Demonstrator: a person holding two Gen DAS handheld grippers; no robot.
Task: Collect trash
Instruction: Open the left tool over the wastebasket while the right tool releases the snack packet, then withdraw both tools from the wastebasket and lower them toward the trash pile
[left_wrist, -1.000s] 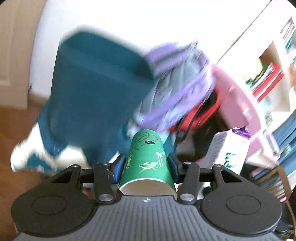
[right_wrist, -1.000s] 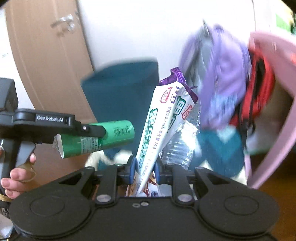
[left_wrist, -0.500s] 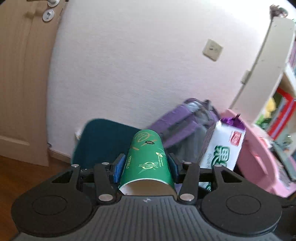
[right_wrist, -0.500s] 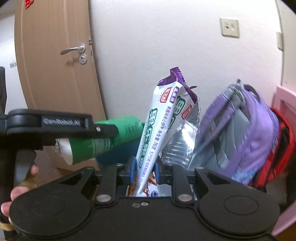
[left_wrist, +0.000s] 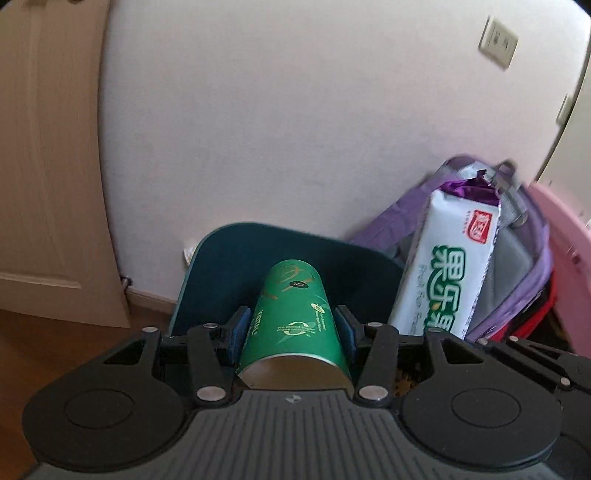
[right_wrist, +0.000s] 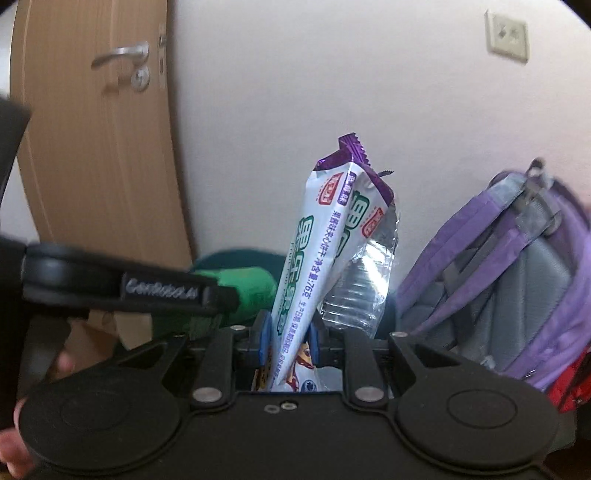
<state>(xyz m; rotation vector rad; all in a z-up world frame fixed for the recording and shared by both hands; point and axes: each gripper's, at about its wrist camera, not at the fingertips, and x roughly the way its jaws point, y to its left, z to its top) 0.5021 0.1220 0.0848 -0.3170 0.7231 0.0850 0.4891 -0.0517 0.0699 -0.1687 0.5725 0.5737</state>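
Note:
My left gripper (left_wrist: 291, 325) is shut on a green paper cup (left_wrist: 291, 314) lying on its side, base pointing forward. It is held in front of a dark teal bin (left_wrist: 229, 258) against the wall. My right gripper (right_wrist: 288, 332) is shut on a white and purple snack wrapper (right_wrist: 332, 236) that stands upright, with crumpled clear plastic (right_wrist: 358, 291) beside it. The wrapper also shows in the left wrist view (left_wrist: 450, 266), to the right of the cup. The left gripper and cup (right_wrist: 243, 284) appear at the left of the right wrist view.
A purple and grey backpack (right_wrist: 509, 273) leans on the wall to the right of the bin, with a red bag (left_wrist: 524, 317) under it. A pink chair (left_wrist: 565, 251) is at far right. A wooden door (right_wrist: 92, 147) stands at left.
Both views have swung up from the bin and backpack toward the wall, and then steadied. Both grippers keep their hold on the cup and the wrapper.

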